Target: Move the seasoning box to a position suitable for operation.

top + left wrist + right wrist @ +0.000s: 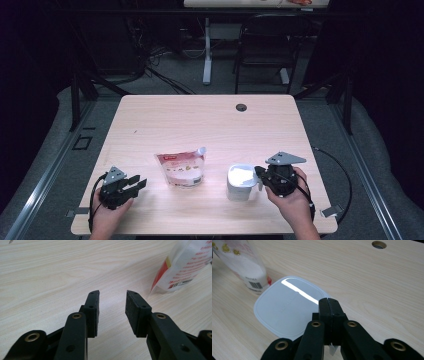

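Table: a pale wood table [200, 120] with a round cable hole [241, 107] near its far edge; both things stand on its near half.
Pouch: a clear stand-up pouch with a red label and a corner spout [181, 169] sits near the table's middle, between the two hands, upright and leaning slightly.
Container: a white rounded-square container with a flat lid [242, 182] stands just right of the pouch, touching the right jaws.
Right gripper [261, 176]: its jaws are pressed together at the container's right edge, where a small white tab at the lid's rim seems pinched between them; in the right gripper view [329, 305] the lid [287, 307] spreads away to the left of the jaws.
Left gripper [135, 184]: jaws about half open with nothing between them, resting low on the table and aimed at the pouch, which lies ahead and to their right [185, 267], near but apart.
Key relation: the lid lies left of the right jaws, so peeling it likely means lifting toward the pouch; the left hand is nearer the pouch than the container.
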`<state>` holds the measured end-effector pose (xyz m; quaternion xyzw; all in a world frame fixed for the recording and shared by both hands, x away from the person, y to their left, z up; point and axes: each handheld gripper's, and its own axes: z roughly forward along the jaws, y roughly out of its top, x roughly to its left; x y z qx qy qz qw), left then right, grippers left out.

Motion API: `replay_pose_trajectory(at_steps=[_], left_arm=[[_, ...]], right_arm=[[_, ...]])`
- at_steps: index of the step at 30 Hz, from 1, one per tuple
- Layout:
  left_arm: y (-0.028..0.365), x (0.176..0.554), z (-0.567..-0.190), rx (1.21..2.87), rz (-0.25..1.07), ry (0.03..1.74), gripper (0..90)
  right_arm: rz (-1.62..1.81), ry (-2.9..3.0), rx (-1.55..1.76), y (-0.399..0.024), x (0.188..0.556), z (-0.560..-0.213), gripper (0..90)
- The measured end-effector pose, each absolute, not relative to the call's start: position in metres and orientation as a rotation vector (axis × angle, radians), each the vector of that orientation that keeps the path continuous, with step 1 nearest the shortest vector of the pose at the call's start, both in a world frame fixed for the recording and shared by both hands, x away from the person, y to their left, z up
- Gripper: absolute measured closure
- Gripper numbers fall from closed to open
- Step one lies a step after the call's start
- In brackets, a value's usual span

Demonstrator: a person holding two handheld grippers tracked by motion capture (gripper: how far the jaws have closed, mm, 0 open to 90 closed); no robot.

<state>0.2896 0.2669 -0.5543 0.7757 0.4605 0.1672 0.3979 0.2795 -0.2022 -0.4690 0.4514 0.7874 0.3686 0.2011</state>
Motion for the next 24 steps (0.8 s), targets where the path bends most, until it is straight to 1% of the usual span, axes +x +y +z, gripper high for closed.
replay_pose_trajectory(at_steps=[14, 24], left_arm=[[0.2670, 0.2896, -0.5541, 1.967, 0.425, 1.161, 63.9], [0.2675, 0.2893, -0.5539, 1.964, 0.425, 1.164, 63.9]], right_arm=[[1.025, 2.217, 1.258, -0.1991, 0.2781, -0.4704, 90.0], [1.062, 2.217, 1.289, -0.2045, 0.2793, -0.4715, 90.0]])
